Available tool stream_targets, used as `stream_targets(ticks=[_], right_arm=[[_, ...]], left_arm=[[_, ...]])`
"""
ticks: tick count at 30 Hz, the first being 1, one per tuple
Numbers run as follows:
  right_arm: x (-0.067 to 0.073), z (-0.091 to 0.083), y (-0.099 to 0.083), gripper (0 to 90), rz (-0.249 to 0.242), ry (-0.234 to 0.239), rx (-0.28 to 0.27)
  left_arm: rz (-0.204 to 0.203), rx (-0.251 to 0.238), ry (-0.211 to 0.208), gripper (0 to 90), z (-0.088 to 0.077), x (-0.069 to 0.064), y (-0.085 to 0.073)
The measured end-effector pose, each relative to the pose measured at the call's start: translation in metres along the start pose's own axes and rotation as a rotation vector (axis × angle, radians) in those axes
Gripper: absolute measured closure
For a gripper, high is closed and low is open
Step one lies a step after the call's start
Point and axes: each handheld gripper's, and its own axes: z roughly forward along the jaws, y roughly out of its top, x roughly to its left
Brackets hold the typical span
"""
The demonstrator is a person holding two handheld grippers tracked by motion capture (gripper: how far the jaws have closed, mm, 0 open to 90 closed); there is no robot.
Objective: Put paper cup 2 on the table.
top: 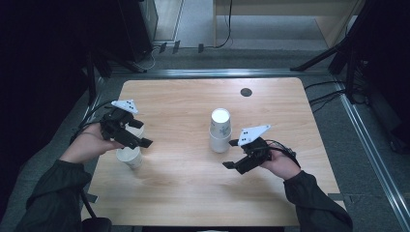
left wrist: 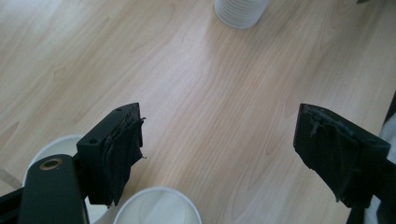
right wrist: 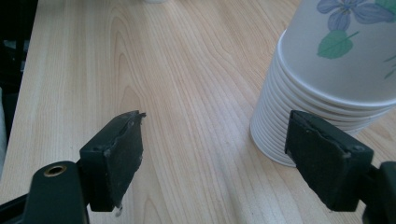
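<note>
L gripper (top: 137, 137) is held open, empty, above two loose paper cups (top: 130, 155) at counter's (top: 183, 193) left edge. R gripper (top: 232, 153), jaws apart, sits beside cup stack (top: 220, 130) mid-counter. Step judged: unstacking cups; next, stack's top cup must be gripped.

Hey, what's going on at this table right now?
A person at a wooden table is working with paper cups, holding a hand-held gripper in each hand. The left hand-held gripper is open, with nothing between its jaws, above two loose white cups. The right hand-held gripper is open too, beside an upside-down stack of cups with a flower print, not gripping it.
</note>
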Motion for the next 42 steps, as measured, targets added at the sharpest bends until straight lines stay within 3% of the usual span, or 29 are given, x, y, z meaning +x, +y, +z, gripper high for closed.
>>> stream_targets(ticks=[9,18,22,31,42], right_arm=[[0.001,-0.003,0.000,19.9,-0.012,0.006,-0.001],[0.002,-0.004,0.000,19.9,-0.013,0.005,-0.006],[0.004,-0.005,0.000,19.9,-0.021,0.003,0.000],[0.006,-0.009,-0.003,19.9,-0.028,0.004,0.004],[0.008,-0.011,-0.006,19.9,-0.025,0.001,0.009]], left_arm=[[0.006,-0.044,0.008,15.8,0.017,-0.010,0.022],[0.003,-0.102,-0.031,16.2,0.040,-0.021,0.037],[0.020,-0.097,-0.018,16.2,0.052,-0.029,0.045],[0.044,-0.100,-0.035,16.2,0.083,-0.049,0.056],[0.047,-0.109,-0.029,16.1,0.112,-0.066,0.055]])
